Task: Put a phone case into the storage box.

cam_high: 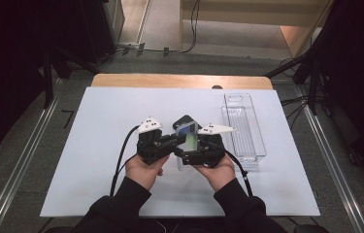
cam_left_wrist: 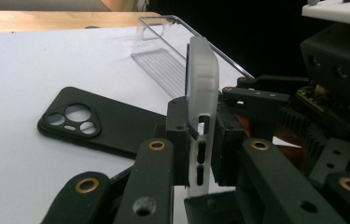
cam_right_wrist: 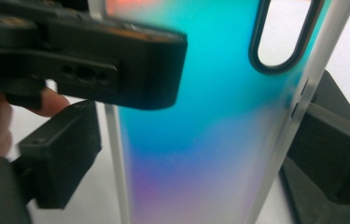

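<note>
Left gripper (cam_left_wrist: 200,154) clamped on the frosted case (cam_left_wrist: 202,84), held upright above the counter (cam_high: 97,145). Right gripper (cam_right_wrist: 196,154) brackets its edges, not yet pressing; close squarely before left lets go.

I can read no text, label, brand, number or sign on anything in front of me.
</note>
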Demonstrator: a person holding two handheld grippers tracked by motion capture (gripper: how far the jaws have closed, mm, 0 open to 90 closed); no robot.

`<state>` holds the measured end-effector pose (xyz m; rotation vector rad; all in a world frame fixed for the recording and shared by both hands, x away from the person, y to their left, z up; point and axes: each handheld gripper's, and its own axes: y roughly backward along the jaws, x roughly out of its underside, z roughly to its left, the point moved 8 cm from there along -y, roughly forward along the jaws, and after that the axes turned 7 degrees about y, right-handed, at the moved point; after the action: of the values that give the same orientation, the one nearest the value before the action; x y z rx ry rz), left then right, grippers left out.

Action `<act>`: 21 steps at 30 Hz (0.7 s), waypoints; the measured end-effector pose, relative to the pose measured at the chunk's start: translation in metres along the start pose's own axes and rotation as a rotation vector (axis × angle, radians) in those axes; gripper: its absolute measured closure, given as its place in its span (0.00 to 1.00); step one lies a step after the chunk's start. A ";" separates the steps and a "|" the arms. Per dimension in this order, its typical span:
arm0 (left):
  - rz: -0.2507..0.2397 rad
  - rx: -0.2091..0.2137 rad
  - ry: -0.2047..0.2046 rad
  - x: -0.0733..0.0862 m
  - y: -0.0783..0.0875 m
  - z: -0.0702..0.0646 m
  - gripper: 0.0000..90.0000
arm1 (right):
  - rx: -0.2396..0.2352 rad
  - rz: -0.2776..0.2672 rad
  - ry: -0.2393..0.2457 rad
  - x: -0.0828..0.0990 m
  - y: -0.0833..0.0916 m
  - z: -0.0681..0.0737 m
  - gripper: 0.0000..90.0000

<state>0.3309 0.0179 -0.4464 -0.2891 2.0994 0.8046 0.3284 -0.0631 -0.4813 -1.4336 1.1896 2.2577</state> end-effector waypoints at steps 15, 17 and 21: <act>-0.022 0.010 0.003 -0.003 0.003 -0.003 0.87 | 0.009 -0.027 0.007 -0.003 0.004 -0.001 0.17; -0.037 0.003 0.004 -0.006 0.005 -0.003 0.78 | 0.009 -0.017 0.010 -0.001 0.003 -0.002 0.17; -0.026 -0.001 0.010 -0.007 0.007 -0.002 0.69 | 0.006 -0.004 -0.001 0.004 -0.001 -0.004 0.17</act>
<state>0.3314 0.0213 -0.4371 -0.3205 2.1004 0.7904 0.3295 -0.0662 -0.4854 -1.4313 1.1917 2.2496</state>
